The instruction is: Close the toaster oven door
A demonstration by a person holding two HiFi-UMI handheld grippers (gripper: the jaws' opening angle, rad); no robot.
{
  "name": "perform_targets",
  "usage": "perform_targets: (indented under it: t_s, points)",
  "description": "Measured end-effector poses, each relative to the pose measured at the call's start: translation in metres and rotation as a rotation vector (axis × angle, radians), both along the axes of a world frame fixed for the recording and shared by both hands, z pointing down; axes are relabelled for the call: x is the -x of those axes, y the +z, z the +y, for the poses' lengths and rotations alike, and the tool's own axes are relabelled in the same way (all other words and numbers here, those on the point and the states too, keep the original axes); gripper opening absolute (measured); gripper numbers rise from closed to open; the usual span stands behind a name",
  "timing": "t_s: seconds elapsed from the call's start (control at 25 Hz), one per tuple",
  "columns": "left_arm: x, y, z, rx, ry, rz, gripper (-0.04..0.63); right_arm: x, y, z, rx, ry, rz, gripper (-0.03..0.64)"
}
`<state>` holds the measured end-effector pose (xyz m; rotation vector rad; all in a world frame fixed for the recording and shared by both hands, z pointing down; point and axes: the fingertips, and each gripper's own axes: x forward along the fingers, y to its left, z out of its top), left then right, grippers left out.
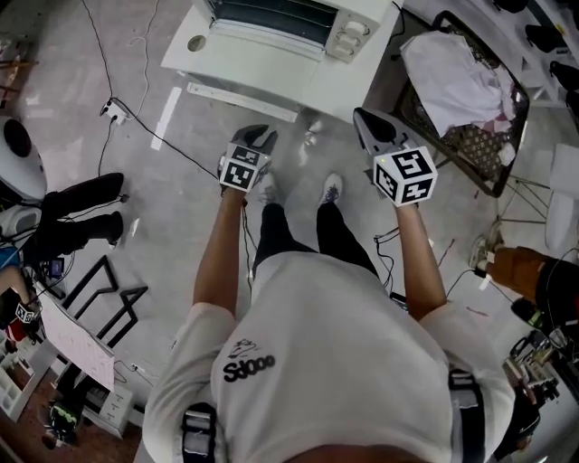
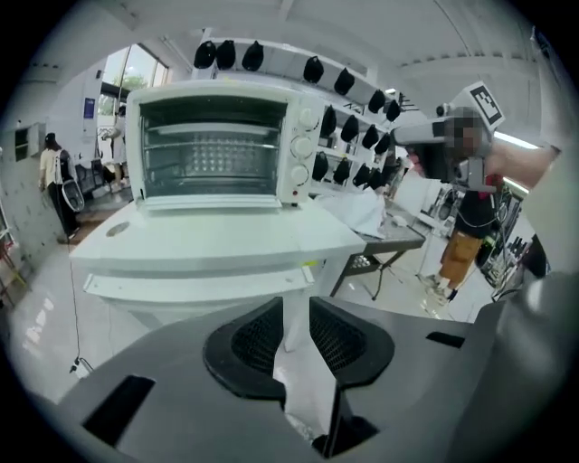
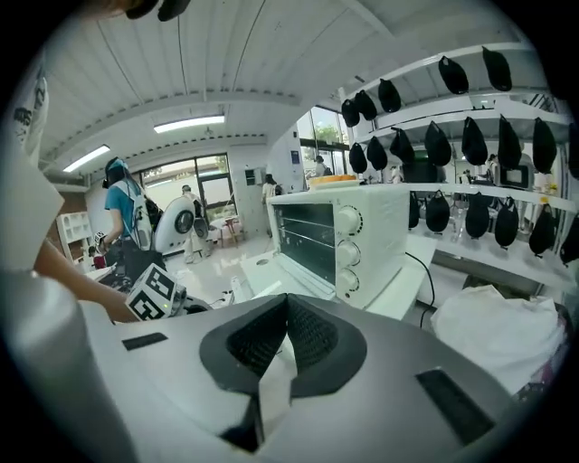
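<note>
On the table (image 1: 271, 77) at the top of the head view the oven (image 1: 289, 20) is seen, its door (image 2: 213, 149) seemingly shut already, with the left gripper (image 2: 296, 316) held open and empty and the right gripper (image 3: 288, 307) closed on nothing.

The oven (image 2: 217, 95) has a smooth white painted shell and a glossy glass door (image 2: 210, 154). The desk (image 2: 217, 240) is smooth matt white. The left gripper (image 2: 294, 316) has a matt grey plastic body and black, finely ribbed pads (image 2: 253, 342). The floor (image 1: 181, 208) is pale and glossy, and the cloth (image 1: 457, 81) is white and crumpled.
</note>
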<state>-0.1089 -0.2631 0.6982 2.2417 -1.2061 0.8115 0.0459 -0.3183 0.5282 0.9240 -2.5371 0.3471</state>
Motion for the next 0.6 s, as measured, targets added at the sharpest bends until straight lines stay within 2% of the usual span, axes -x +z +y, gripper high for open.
perform_targets:
  t_s: [0.08,0.24,0.44,0.6]
  points:
    - [-0.004,0.018,-0.006,0.013,-0.021,0.016,0.107,-0.009,0.008,0.003,0.008,0.031,0.032,0.008]
    - [-0.013,0.044,-0.021,-0.018,-0.056,0.049,0.127,-0.024,0.020,0.012,-0.003,0.066,0.113,0.008]
    - [-0.024,0.063,-0.033,-0.056,-0.030,0.004,0.127,-0.035,0.037,0.023,0.040,0.105,0.123,0.008]
    - [-0.027,0.063,-0.041,-0.097,-0.042,-0.006,0.125,-0.035,0.044,0.032,0.063,0.124,0.131,0.008]
